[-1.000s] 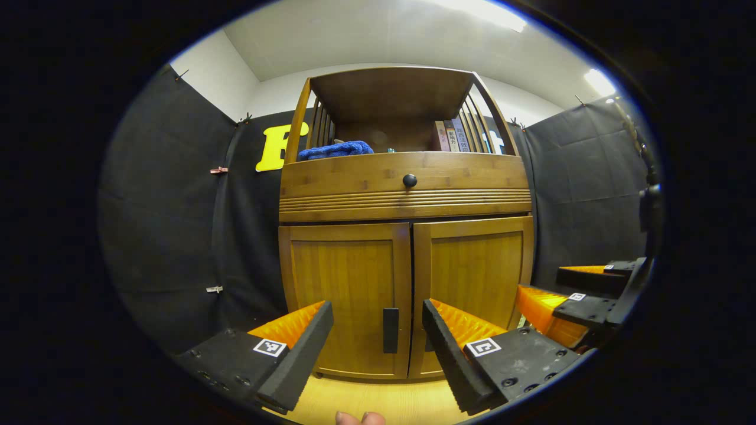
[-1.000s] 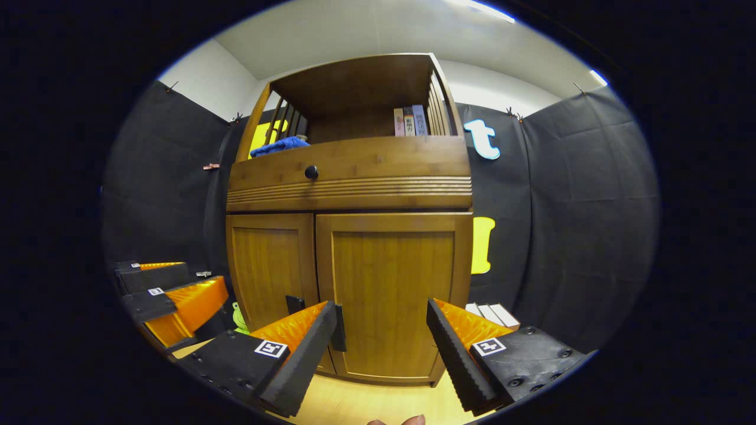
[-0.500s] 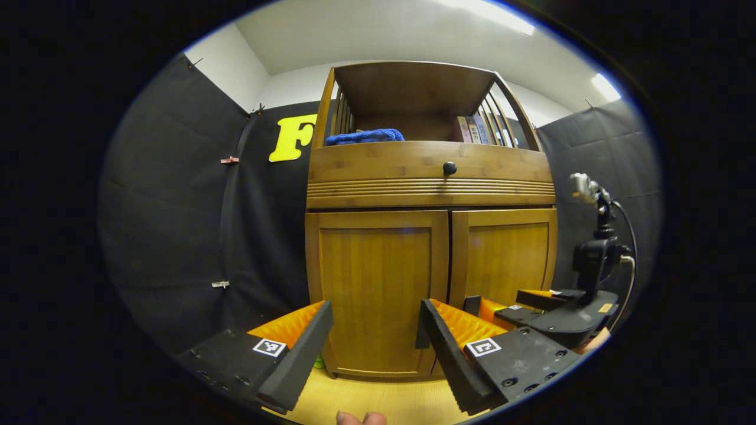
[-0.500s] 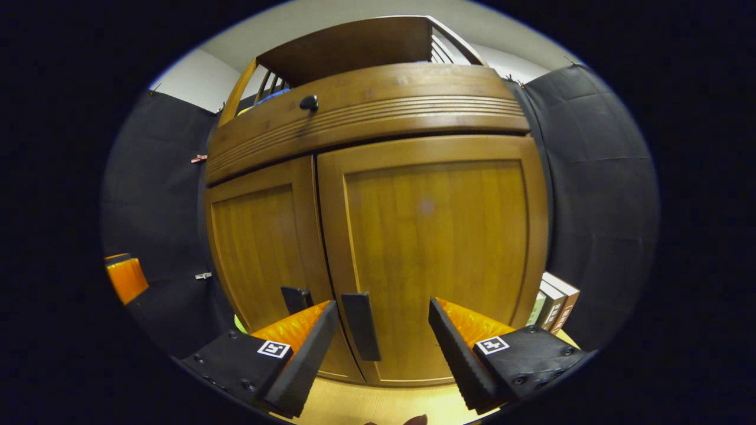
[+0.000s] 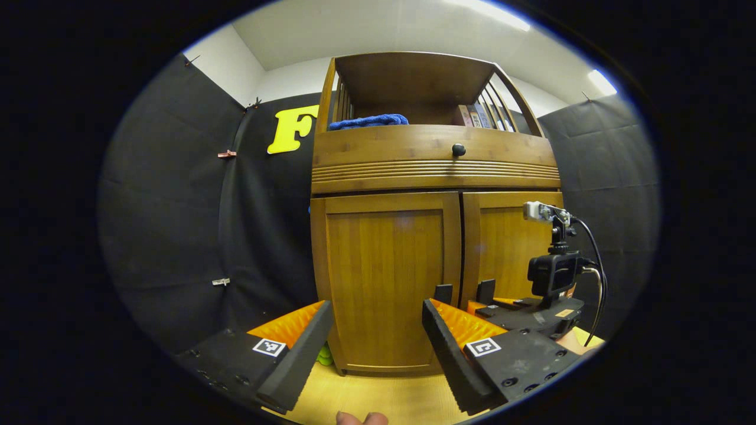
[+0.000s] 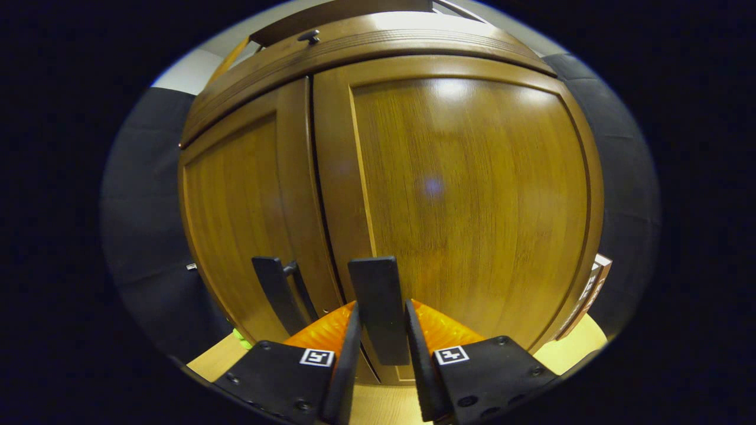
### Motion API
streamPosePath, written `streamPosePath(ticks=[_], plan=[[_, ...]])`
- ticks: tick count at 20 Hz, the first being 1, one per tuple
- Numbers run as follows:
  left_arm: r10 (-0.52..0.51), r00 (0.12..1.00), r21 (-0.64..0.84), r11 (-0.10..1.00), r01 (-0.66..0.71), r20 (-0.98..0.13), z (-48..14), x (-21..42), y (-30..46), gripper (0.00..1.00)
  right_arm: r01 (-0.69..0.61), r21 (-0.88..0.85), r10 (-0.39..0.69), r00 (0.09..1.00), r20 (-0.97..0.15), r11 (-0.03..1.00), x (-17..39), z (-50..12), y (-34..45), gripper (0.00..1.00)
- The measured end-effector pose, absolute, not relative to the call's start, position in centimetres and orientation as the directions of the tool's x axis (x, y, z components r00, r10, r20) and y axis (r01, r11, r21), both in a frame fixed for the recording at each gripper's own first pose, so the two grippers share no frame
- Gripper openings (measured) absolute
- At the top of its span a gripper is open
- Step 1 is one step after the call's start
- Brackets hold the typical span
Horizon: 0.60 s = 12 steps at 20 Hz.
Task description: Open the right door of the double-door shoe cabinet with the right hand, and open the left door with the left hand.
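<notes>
Booth cabinet (image 5: 434, 171) — two closed doors, two black handles (image 6: 378, 307).

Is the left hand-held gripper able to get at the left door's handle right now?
Probably yes. The left hand-held gripper is open and short of the cabinet, and the left door handle stands uncovered just right of its line. The right hand-held gripper, shut on the right door handle, crowds that side.

Light wood floor (image 5: 378, 398): shoe cabinet (image 5: 407, 177) stands on it, books (image 6: 593, 283) at cabinet's rt side.
</notes>
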<state>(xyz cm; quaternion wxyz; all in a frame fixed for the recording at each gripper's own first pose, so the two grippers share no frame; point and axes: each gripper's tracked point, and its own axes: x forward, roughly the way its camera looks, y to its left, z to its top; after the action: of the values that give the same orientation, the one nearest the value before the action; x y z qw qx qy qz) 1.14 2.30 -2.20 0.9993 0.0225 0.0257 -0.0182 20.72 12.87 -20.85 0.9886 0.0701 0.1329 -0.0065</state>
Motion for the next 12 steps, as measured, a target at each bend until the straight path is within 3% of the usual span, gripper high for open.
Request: streamPosePath(ticks=[1, 2, 3, 5, 6, 7, 12], plan=[[-0.032, 0.998, 0.056, 0.998, 0.035, -0.050, -2.2, 1.3, 2.5, 0.92, 0.030, 0.142, 0.008, 0.966, -0.259, 0.989, 21.4, -21.3, 12.9, 0.45], [-0.028, 0.998, 0.065, 0.997, 0.031, -0.052, -2.1, 1.3, 2.7, 0.92, 0.024, 0.130, 0.009, 0.968, -0.249, 0.991, 20.7, -20.9, 12.8, 0.36], [-0.025, 0.998, 0.067, 0.997, 0.029, -0.055, -2.2, 1.2, 2.7, 0.95, 0.000, 0.104, 0.024, 0.971, -0.236, 0.995, 20.7, -20.7, 12.9, 0.40], [-0.021, 0.998, 0.065, 0.998, 0.025, -0.056, -2.2, 1.0, 2.5, 0.92, -0.044, 0.079, 0.061, 0.970, -0.235, 0.996, 20.4, -20.7, 13.1, 0.27], [-0.017, 0.999, 0.065, 0.998, 0.021, -0.052, -2.0, 1.0, 2.4, 0.95, -0.061, 0.093, 0.082, 0.968, -0.238, 0.994, 20.0, -20.5, 13.2, 0.27], [-0.015, 0.999, 0.061, 0.998, 0.018, -0.049, -2.0, 1.1, 2.4, 0.92, -0.078, 0.105, 0.100, 0.967, -0.235, 0.991, 19.2, -20.2, 13.3, 0.21], [0.003, 0.999, -0.004, 1.000, -0.003, -0.042, -1.6, 0.9, 1.5, 0.95, -0.133, 0.137, 0.161, 0.961, -0.224, 0.982, 13.1, -19.4, 12.2, 0.20]])
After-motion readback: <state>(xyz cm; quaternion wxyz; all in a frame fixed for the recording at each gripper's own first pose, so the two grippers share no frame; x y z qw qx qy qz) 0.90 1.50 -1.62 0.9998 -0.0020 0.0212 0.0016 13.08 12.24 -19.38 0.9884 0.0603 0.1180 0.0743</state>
